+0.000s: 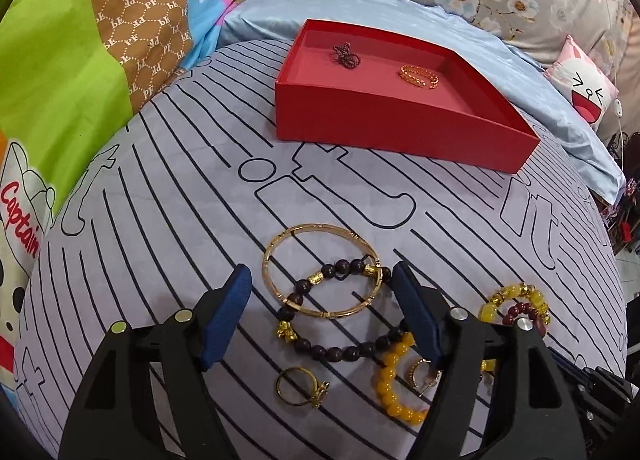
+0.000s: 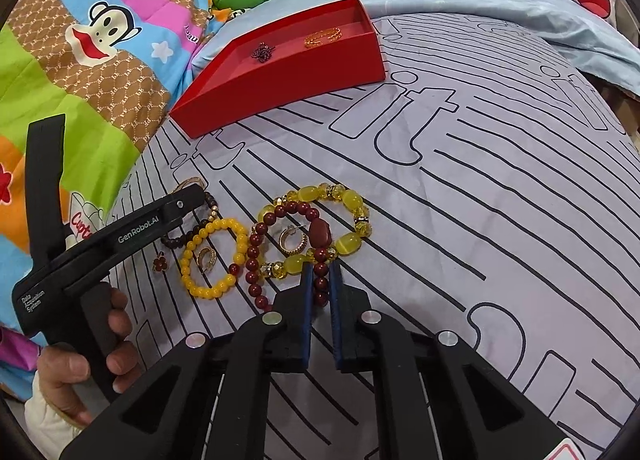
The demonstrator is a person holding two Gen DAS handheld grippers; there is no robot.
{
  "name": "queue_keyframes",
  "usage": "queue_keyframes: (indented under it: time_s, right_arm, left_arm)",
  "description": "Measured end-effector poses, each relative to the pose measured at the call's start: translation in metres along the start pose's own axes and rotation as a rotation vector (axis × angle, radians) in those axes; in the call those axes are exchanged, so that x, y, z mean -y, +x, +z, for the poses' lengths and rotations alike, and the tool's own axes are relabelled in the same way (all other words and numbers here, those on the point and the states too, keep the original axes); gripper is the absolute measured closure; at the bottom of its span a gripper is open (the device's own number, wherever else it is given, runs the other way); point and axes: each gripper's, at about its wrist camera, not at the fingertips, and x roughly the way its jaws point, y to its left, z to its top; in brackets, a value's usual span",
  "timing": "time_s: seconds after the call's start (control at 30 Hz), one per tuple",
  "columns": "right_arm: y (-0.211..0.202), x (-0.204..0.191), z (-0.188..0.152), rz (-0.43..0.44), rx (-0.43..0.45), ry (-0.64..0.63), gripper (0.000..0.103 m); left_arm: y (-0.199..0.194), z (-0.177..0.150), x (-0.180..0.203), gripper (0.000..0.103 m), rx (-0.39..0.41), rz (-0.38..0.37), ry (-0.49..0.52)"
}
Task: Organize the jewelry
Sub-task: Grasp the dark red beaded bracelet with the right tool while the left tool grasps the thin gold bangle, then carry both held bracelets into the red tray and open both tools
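A red box (image 1: 380, 128) lies on the bed and holds a dark chain (image 1: 345, 54) and a gold chain bracelet (image 1: 418, 76); it also shows in the right wrist view (image 2: 288, 76). My left gripper (image 1: 322, 292) is open, its jaws on either side of a gold bangle (image 1: 320, 272) and a dark bead bracelet (image 1: 344, 348). A gold ring (image 1: 300, 386) and a yellow bead bracelet (image 1: 394, 384) lie closer. My right gripper (image 2: 321, 274) is shut on a red bead bracelet (image 2: 320, 280), which lies across a yellow crystal bracelet (image 2: 344, 220).
Gold hoop earrings (image 2: 294, 240) and a small red flower charm (image 2: 160, 262) lie among the bracelets. A patterned quilt (image 1: 80, 60) is on the left, a light blue pillow (image 1: 540, 100) behind the box. The left gripper's body (image 2: 120, 236) shows at the left of the right wrist view.
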Motion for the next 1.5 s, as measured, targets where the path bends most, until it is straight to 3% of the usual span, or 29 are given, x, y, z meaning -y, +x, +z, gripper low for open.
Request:
queue_keyframes:
  time_s: [0.03,0.1,0.43,1.03,1.27,1.5]
  right_arm:
    - [0.000,0.000,0.000,0.001,0.000,0.000,0.095]
    - [0.000,0.000,0.000,0.001,0.000,-0.002,0.095]
    - [-0.008,-0.004,0.003,0.009,0.016,-0.010,0.095]
    - [-0.061,-0.023,0.018,0.034,0.125,-0.056,0.095]
    - [-0.077,-0.024,0.046,0.042,0.176,-0.077,0.095]
    - [-0.075,-0.028,0.106,0.049,0.224,-0.124,0.095]
  left_arm:
    - [0.000,0.000,0.000,0.043,0.005,0.001,0.003]
    - [-0.001,-0.001,0.002,0.045,0.008,-0.001,0.019]
    - [-0.013,-0.006,-0.002,0.045,0.010,-0.034,-0.012]
    - [-0.073,-0.005,0.001,0.045,0.052,-0.083,0.009]
    - [-0.087,0.016,0.008,0.045,0.081,-0.104,0.031]
    - [-0.084,0.061,0.017,0.045,0.118,-0.107,0.070]
